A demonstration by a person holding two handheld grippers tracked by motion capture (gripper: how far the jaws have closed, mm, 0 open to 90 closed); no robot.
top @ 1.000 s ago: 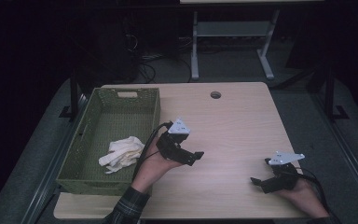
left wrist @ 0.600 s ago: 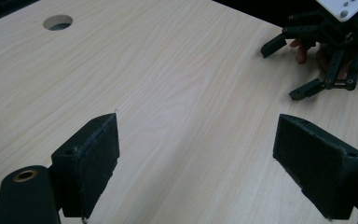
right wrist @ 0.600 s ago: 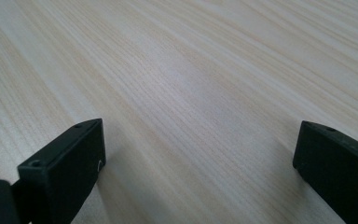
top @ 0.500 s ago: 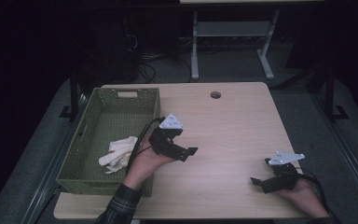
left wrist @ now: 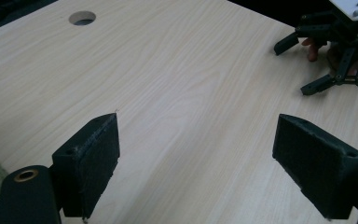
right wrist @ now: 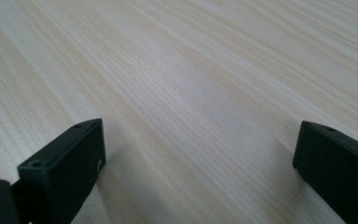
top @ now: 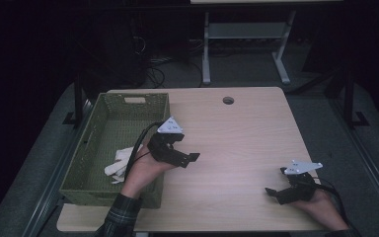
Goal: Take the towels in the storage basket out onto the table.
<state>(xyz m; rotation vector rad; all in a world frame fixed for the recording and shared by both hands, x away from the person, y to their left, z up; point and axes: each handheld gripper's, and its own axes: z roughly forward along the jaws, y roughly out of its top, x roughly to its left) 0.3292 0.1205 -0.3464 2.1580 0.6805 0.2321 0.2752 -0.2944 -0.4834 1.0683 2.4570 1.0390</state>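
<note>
My left gripper (top: 182,152) hangs over the table just right of the green woven basket (top: 90,183), its jaws pointing to the right. In the left gripper view my left gripper (left wrist: 198,154) is open, with bare wood between its two black pads (left wrist: 91,161). My right gripper (top: 276,182) rests low near the front right of the table and is open too. In the right gripper view my right gripper (right wrist: 196,163) holds nothing. A crumpled white cloth (top: 121,162) lies in the near part of the basket, partly hidden by the left hand.
The light wooden table (top: 246,133) has a round cable hole (top: 228,100) near its far edge, seen also as the hole (left wrist: 81,17). The right gripper (left wrist: 293,67) appears far off in the left gripper view. Dark floor, cables and a desk frame (top: 246,44) lie beyond.
My left gripper has drifted a little to the left, toward the basket's right wall, still open. The right gripper has stayed put.
</note>
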